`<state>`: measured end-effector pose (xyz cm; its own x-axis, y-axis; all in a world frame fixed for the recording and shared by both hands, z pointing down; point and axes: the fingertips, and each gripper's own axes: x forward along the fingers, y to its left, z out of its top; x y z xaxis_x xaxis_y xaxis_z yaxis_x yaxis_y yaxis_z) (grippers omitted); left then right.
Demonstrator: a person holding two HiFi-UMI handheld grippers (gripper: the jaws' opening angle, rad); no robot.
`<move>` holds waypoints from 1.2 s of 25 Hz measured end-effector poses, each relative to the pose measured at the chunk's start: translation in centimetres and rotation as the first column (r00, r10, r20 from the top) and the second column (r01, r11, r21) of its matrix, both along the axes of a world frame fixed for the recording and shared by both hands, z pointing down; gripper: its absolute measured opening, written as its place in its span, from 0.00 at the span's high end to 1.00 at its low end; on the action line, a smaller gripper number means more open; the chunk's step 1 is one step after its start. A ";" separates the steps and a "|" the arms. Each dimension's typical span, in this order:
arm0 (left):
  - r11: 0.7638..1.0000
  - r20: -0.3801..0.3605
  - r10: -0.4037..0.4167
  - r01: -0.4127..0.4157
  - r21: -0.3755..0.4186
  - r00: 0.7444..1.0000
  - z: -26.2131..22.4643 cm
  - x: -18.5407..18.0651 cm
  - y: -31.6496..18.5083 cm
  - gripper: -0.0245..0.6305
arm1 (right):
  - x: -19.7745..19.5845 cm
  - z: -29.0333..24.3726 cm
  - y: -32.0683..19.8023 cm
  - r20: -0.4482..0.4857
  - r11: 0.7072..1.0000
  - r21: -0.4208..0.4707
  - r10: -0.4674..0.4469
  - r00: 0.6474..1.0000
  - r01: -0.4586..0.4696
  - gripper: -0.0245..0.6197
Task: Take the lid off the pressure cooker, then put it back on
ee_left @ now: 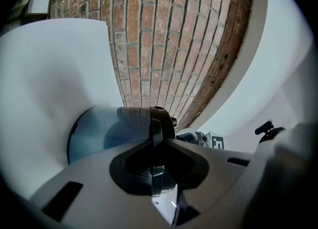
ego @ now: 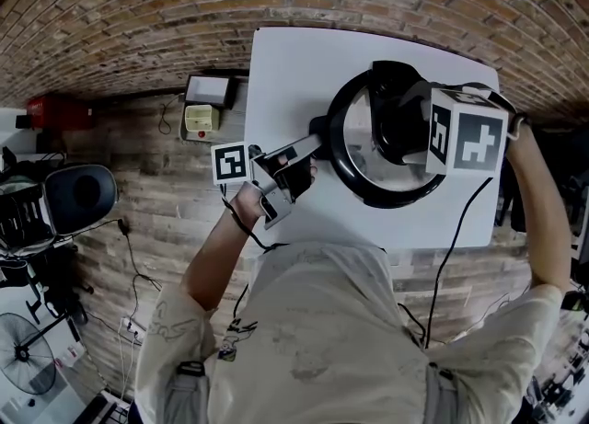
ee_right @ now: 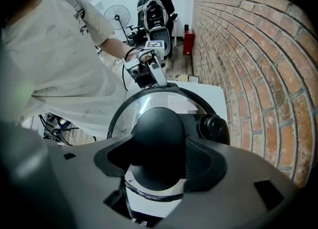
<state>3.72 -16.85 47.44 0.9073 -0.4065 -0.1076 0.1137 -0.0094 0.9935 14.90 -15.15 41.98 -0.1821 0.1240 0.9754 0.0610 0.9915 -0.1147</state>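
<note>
left gripper (ee_left: 157, 141) jaws narrow, clamped on side handle (ee_left: 155, 119) to steady cooker (ee_left: 94, 133); right gripper (ee_right: 159, 161) jaws wide, wrapped on lid knob (ee_right: 159, 136) from above, likely to turn lid (ee_right: 144, 105)

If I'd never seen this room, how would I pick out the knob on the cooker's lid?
Find the white table by the brick wall; a pressure cooker with a shiny lid stands on it. The knob sits at the lid's middle, gripped by the right gripper. It is a big rounded black dome, unlike the smaller black valve nearer the rim.
</note>
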 end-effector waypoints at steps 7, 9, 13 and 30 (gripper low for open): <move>0.996 0.025 -0.086 0.085 0.006 0.996 0.2 -2.0 -1.1 0.74 | 0.0 -0.1 -0.4 0.029 0.998 0.058 0.020 0.999 -0.022 0.33; 0.994 0.053 -0.110 0.108 0.035 0.992 0.0 -3.0 -1.5 0.74 | -0.3 -0.6 -0.3 0.078 0.996 0.064 0.052 0.996 -0.057 0.33; 0.984 0.127 -0.157 0.144 0.107 0.979 -0.6 -4.8 -2.1 0.74 | -0.7 -2.6 -0.5 0.222 0.980 0.107 0.142 0.965 -0.169 0.32; 0.770 0.504 -0.507 0.104 0.630 0.699 -5.9 -12.9 -1.3 0.73 | -1.1 -10.4 2.8 0.823 0.681 0.183 0.289 0.489 -0.709 0.32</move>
